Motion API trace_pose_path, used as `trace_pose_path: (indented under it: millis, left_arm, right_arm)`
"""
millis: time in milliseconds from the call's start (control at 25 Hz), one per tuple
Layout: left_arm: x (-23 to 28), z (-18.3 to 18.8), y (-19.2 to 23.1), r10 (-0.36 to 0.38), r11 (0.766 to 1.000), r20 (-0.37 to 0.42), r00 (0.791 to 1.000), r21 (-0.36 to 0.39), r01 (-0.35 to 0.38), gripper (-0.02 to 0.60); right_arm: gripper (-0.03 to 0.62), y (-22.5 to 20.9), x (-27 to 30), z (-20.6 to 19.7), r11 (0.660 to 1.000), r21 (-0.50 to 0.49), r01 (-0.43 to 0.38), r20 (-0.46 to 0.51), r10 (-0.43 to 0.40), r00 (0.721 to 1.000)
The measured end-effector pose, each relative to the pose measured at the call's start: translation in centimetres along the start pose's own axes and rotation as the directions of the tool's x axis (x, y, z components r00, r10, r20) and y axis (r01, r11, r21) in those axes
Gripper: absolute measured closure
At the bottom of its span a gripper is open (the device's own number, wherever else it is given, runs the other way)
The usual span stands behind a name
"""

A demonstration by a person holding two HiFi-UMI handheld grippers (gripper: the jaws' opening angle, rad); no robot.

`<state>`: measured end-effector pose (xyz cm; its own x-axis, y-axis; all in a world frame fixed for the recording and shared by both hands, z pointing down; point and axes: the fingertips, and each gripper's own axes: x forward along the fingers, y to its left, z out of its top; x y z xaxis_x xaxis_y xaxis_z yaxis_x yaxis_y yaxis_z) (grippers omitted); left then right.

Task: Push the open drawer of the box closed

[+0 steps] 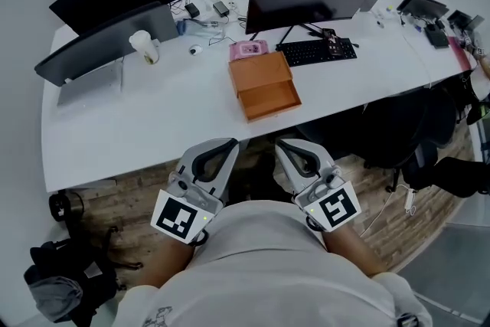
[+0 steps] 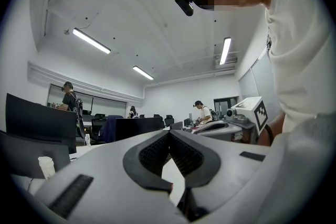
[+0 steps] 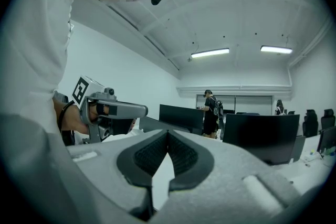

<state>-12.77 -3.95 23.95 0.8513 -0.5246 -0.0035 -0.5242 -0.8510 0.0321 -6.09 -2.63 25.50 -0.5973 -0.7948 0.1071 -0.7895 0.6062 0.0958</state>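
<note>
Orange rectangular box (image 1: pixel 259 67), drawer (image 1: pixel 269 99) open toward white desk's (image 1: pixel 153 126) front edge, inside bare. Left gripper (image 1: pixel 228 143), right gripper (image 1: pixel 282 143): closed, empty.

We hold the left gripper (image 1: pixel 228 143) and the right gripper (image 1: pixel 282 142) side by side in front of the torso, both pointing forward and roughly level, their tips near each other but apart. On each gripper the jaws are closed tip to tip with nothing between them. The left marker cube (image 1: pixel 181 217) and the right marker cube (image 1: pixel 337 208) face upward, each just ahead of its bare forearm.
</note>
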Motion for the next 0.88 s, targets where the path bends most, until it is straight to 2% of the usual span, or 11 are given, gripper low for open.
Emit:
trace_pose_path:
  millis: [600,880]
  left_arm:
    - [3.2,-1.9,3.7,0.044,0.999,-0.047,0.998,-0.002,-0.044,0.583]
    - [6.2,-3.7,5.5,0.042,0.998,-0.071,0.997,-0.040,-0.045,0.583]
  right_arm:
    - [0.591,-4.6,3.4,-2.5,0.999,0.041,-0.031,-0.020,0.032,0.999]
    - [0.591,-8.2,4.6,-4.6,0.999,0.045,-0.030,-0.038,0.032,0.999]
